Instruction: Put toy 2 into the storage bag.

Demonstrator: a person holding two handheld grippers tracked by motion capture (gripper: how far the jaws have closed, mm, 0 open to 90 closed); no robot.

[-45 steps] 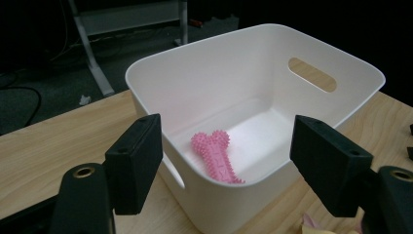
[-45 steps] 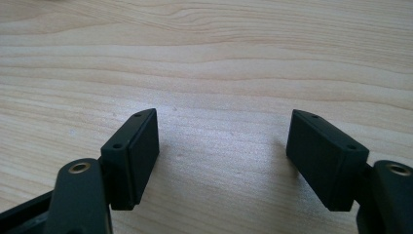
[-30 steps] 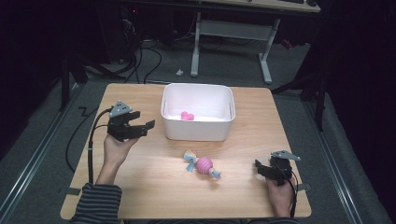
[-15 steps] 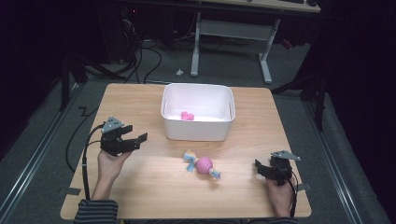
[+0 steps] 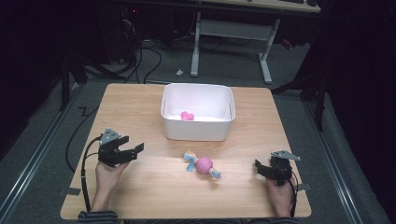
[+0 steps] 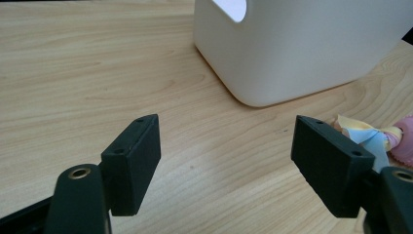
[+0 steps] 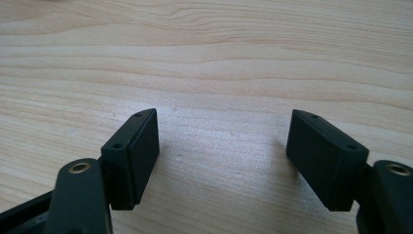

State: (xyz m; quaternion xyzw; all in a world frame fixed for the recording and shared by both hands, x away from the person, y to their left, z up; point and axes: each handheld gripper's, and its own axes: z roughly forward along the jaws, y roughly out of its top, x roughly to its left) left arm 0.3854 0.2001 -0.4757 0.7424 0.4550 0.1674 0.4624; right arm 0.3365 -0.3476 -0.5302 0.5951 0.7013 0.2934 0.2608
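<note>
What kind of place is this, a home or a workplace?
Probably a lab or workshop, not a home: a plain wooden table on grey floor, loose cables behind it, and a metal desk frame in a dark room.

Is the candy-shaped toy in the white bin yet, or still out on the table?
Out. The candy-shaped toy lies on the table in front of the white bin, untouched by either gripper. A small pink thing sits in the bin.

A lab: cables [image 5: 140, 56] trail over dark floor [image 5: 42, 135].
</note>
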